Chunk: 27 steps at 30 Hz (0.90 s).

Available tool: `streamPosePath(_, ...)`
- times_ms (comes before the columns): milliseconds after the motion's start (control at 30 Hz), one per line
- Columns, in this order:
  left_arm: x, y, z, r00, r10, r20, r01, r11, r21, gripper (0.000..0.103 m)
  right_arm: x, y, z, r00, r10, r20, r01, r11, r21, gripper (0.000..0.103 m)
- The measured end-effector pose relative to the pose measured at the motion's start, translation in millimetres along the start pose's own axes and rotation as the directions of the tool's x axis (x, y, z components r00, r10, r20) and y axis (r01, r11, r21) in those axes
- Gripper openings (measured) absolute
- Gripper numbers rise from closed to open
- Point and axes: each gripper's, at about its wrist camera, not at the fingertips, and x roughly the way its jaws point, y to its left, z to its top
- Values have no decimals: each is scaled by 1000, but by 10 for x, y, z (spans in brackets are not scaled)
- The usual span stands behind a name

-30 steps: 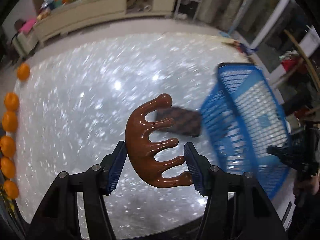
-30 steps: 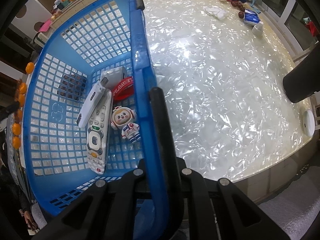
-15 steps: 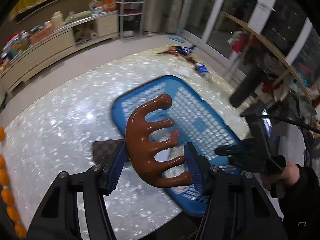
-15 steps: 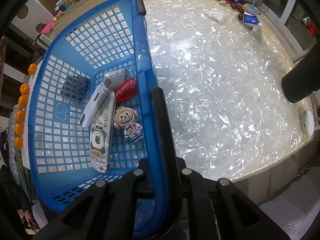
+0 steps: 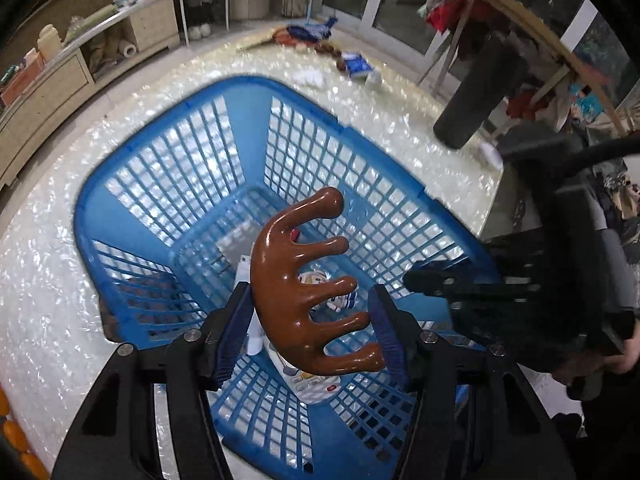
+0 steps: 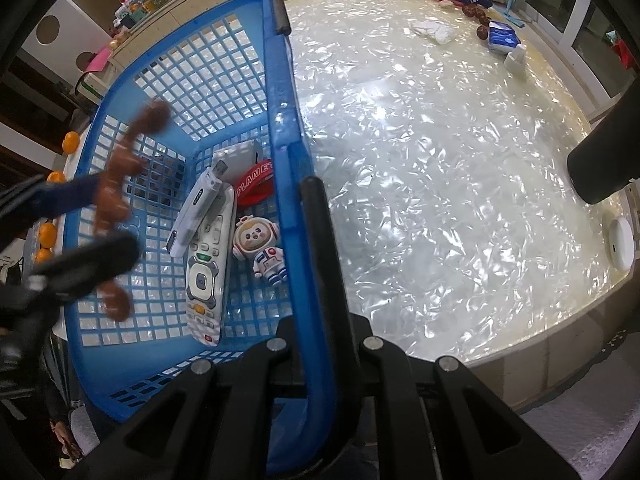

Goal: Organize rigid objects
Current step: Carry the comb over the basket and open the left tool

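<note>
While the left gripper (image 5: 310, 322) pinches a glossy brown five-pronged wooden massage comb (image 5: 306, 292) between its blue pads, the comb hangs above the open blue plastic lattice basket (image 5: 160, 184) on the pearly white table (image 5: 36, 280). At 3 o'clock the right gripper (image 5: 460, 284) meets the basket's rim.

From the right wrist, that gripper is pressed together on the basket's near rim and black handle. Inside lie a white remote control (image 6: 206, 270), a white USB stick (image 6: 196, 208), an astronaut figurine (image 6: 262, 248) and a red wristband (image 6: 256, 188). The comb shows blurred at 9 o'clock.
</note>
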Motion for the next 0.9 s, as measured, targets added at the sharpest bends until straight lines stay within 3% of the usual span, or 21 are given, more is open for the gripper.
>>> streamPosePath(767, 521, -71, 49, 990, 77, -119, -74, 997, 31, 64, -17, -40, -24, 1000, 19, 13, -19, 1000, -9, 8)
streamPosePath(867, 530, -90, 64, 990, 89, -110, -84, 995, 43, 68, -17, -43, -25, 1000, 19, 17, -19, 1000, -11, 8)
streamPosePath(900, 530, -89, 73, 990, 87, -112, -83, 996, 42, 74, -23, -47, -27, 1000, 20, 17, -20, 1000, -10, 8)
